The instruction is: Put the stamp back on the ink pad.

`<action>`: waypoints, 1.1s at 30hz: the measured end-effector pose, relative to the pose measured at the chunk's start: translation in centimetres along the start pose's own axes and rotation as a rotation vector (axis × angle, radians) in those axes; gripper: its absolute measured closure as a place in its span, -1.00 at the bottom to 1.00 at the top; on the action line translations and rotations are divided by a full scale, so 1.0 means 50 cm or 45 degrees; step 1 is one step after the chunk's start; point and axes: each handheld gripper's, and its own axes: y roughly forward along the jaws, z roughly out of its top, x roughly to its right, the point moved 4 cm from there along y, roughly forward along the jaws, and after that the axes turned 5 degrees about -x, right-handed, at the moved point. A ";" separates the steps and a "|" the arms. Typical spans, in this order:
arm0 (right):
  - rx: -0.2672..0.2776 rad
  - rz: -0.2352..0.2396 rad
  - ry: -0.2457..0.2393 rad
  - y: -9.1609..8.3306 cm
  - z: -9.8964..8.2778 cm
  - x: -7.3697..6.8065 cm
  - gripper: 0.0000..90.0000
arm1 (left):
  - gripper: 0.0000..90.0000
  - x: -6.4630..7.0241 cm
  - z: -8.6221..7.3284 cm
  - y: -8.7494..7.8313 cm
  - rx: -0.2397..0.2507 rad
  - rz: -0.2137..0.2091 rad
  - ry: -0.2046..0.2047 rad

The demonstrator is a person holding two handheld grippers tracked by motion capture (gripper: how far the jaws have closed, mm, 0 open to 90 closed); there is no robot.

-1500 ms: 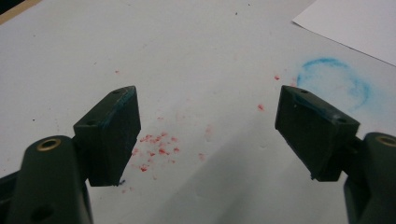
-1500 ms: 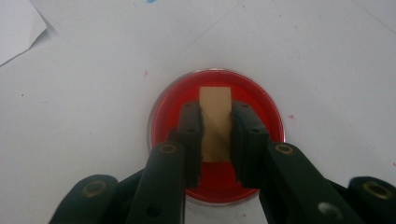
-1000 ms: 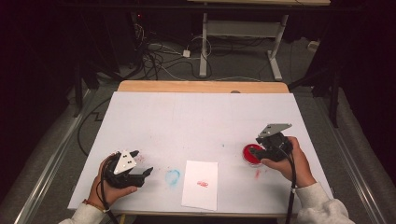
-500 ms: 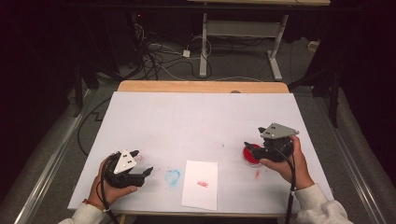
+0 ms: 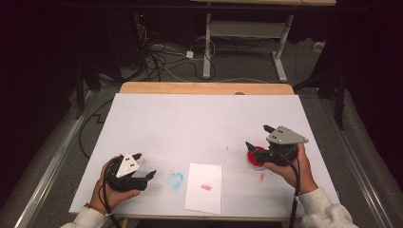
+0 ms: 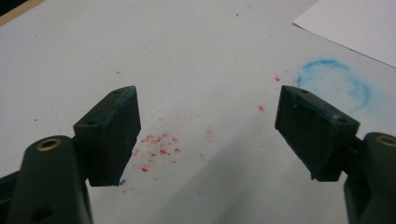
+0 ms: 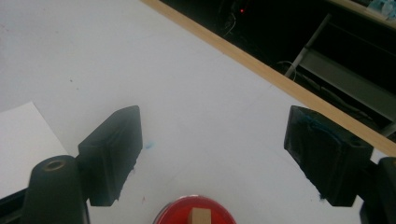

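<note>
A red round dish [image 5: 255, 160] sits on the white table cover at the right. In the right gripper view the red dish [image 7: 177, 213] holds a small tan block [image 7: 200, 217] at its middle. My right gripper [image 5: 257, 136] hovers just above and beyond the dish, open [image 7: 212, 116], with nothing between its jaws. A white paper sheet [image 5: 204, 187] with a small red mark [image 5: 206, 186] lies near the front edge. My left gripper [image 5: 145, 165] rests low at the front left, open [image 6: 208, 100] and empty, pointing toward a blue ring stain [image 6: 334, 84].
Red specks [image 6: 156, 149] dot the cover between the left jaws. The blue ring stain [image 5: 176, 180] lies just left of the paper. A wooden table edge [image 5: 204, 88] borders the far side, with cables and desk legs on the floor beyond.
My right gripper has turned over the red dish, its jaws swinging to point left and away. The left gripper has stayed put.
</note>
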 end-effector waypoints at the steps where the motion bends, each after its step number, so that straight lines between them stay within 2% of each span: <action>1: 0.016 0.008 -0.004 -0.001 0.002 0.000 -0.53 | -0.52 -0.001 -0.001 0.000 -0.004 0.000 -0.001; 7: 0.028 0.016 -0.025 -0.006 0.004 -0.012 -0.52 | -0.52 0.003 0.001 -0.002 -0.001 0.006 0.007; 9: 0.034 -0.006 -0.050 -0.011 0.005 -0.017 -0.53 | -0.52 0.004 0.002 -0.002 -0.001 0.004 0.012; 16: 0.069 -0.030 -0.076 -0.036 0.005 -0.031 -0.54 | -0.52 0.009 0.004 -0.002 -0.001 0.005 0.024; 21: 0.099 -0.034 -0.097 -0.055 0.002 -0.035 -0.54 | -0.52 0.010 0.005 -0.007 0.004 0.014 0.025; 27: 0.103 -0.048 -0.113 -0.069 -0.008 -0.034 -0.55 | -0.52 0.009 0.006 -0.004 0.009 0.018 0.041; 29: 0.103 -0.058 -0.113 -0.073 -0.011 -0.033 -0.55 | -0.52 0.010 0.005 -0.004 0.001 0.011 0.026; 33: 0.100 -0.070 -0.122 -0.081 -0.018 -0.033 -0.54 | -0.52 0.011 0.005 -0.004 -0.002 0.011 0.030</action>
